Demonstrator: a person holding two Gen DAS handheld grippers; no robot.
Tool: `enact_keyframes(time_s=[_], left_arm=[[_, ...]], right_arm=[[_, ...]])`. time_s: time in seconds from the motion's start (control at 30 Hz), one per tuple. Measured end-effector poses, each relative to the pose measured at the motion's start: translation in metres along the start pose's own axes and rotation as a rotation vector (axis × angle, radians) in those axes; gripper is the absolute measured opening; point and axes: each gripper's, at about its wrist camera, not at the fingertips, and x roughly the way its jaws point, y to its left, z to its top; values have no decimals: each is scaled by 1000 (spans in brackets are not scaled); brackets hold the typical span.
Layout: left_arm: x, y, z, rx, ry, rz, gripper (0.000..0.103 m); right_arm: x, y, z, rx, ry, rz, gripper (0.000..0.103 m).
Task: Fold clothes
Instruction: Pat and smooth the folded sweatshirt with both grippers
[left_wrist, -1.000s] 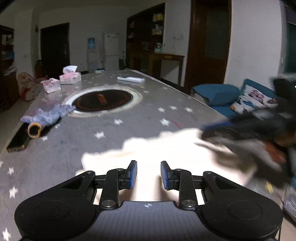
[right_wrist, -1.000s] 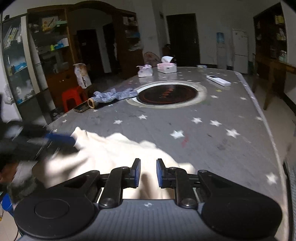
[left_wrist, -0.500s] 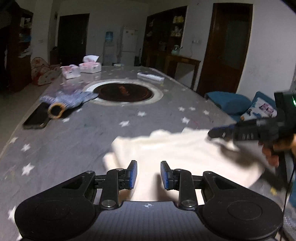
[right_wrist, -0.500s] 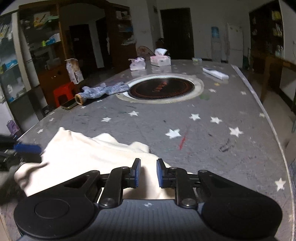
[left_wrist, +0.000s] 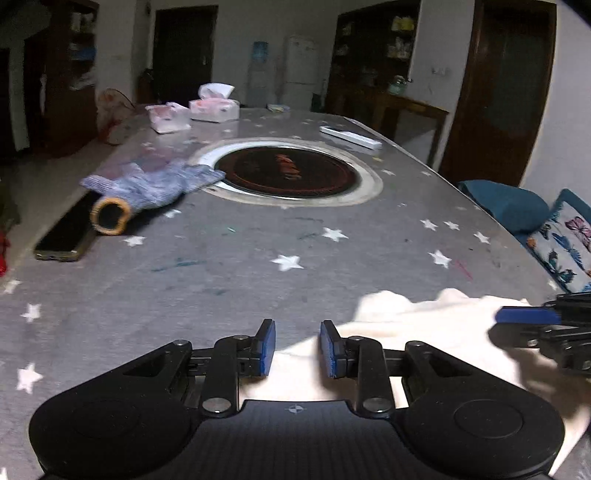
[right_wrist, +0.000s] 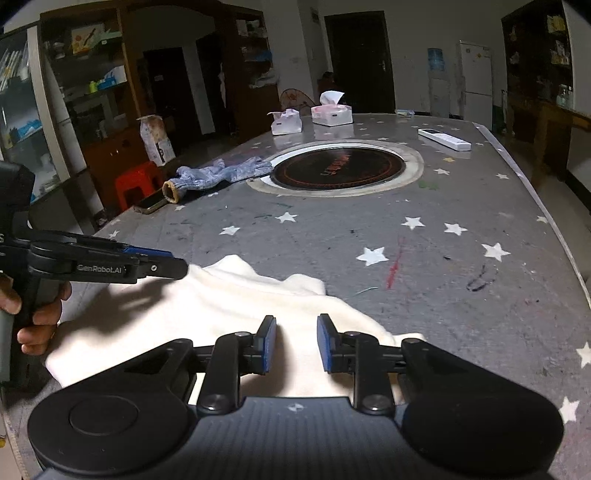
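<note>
A cream garment (right_wrist: 236, 306) lies crumpled on the grey star-patterned table (right_wrist: 461, 221) near its front edge; it also shows in the left wrist view (left_wrist: 424, 332). My left gripper (left_wrist: 297, 347) is open and empty, over the garment's left edge. It shows from the side in the right wrist view (right_wrist: 159, 262). My right gripper (right_wrist: 293, 343) is open and empty, just above the garment's right part. Its fingers (left_wrist: 524, 315) reach in over the cloth from the right in the left wrist view.
A blue-grey knitted glove (left_wrist: 147, 188) and a phone (left_wrist: 66, 232) lie at the table's left edge. A round black hotplate (left_wrist: 288, 171) sits in the middle. Tissue boxes (left_wrist: 214, 107) and a white remote (left_wrist: 351, 136) lie at the far end. A red stool (right_wrist: 136, 181) stands beside the table.
Both views have shifted: the left gripper swung left and the garment now lies to its right. The right gripper's jaws have opened wider. The garment stays on the table.
</note>
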Motion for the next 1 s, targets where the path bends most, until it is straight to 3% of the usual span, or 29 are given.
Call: enact_keyframes(time_s=[0.23, 0.4, 0.57, 0.73, 0.83, 1.0], left_arm=[[-47, -11, -12, 48, -65, -58, 29], [-75, -25, -41, 119, -73, -98, 29], [-91, -23, -72, 161, -75, -78, 30], [-107, -21, -79, 169, -109, -51, 30], [-115, -25, -78, 173, -128, -53, 30], [-114, -34, -84, 201, -122, -46, 30]], right_arm=[[-22, 16, -5, -42, -18, 33, 35], [-36, 37, -17, -94, -15, 67, 42], [-53, 55, -39, -171, -13, 65, 48], [-67, 59, -62, -227, -7, 17, 51], [-77, 64, -60, -248, -20, -1, 51], [-78, 82, -48, -265, -74, 43, 51]])
